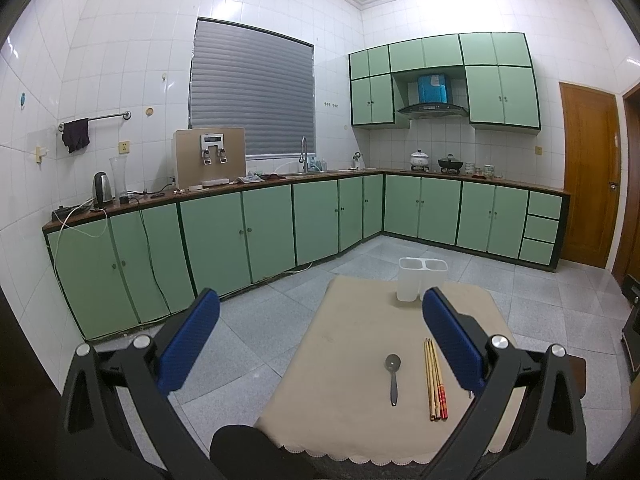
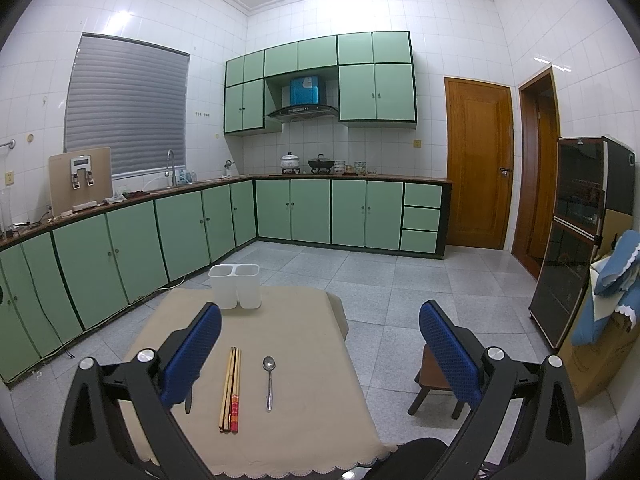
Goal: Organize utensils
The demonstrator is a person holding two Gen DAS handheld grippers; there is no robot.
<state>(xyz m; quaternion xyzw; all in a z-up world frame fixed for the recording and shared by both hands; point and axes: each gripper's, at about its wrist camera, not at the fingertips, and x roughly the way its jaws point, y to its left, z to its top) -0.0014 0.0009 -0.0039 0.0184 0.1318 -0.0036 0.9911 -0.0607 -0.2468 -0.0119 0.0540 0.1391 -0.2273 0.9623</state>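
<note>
Chopsticks (image 2: 231, 390): lower centre of frame on the cloth-covered surface (image 2: 304, 320), beside 1 spoon (image 2: 269, 380); holder (image 2: 235, 285) upper centre. Likely light, stiff, slippery; grip mid-length. Left hand-held gripper (image 1: 320, 336) and right hand-held gripper (image 2: 320, 340): fingers apart, empty.

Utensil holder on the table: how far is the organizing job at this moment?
Done: nothing, no utensil stands out of the white holder. In hand: nothing, the left claw and the right claw are open and hold nothing. Left: the chopsticks, the metal spoon and the dark-handled spoon all lie flat on the tablecloth, apart from the holder.
</note>
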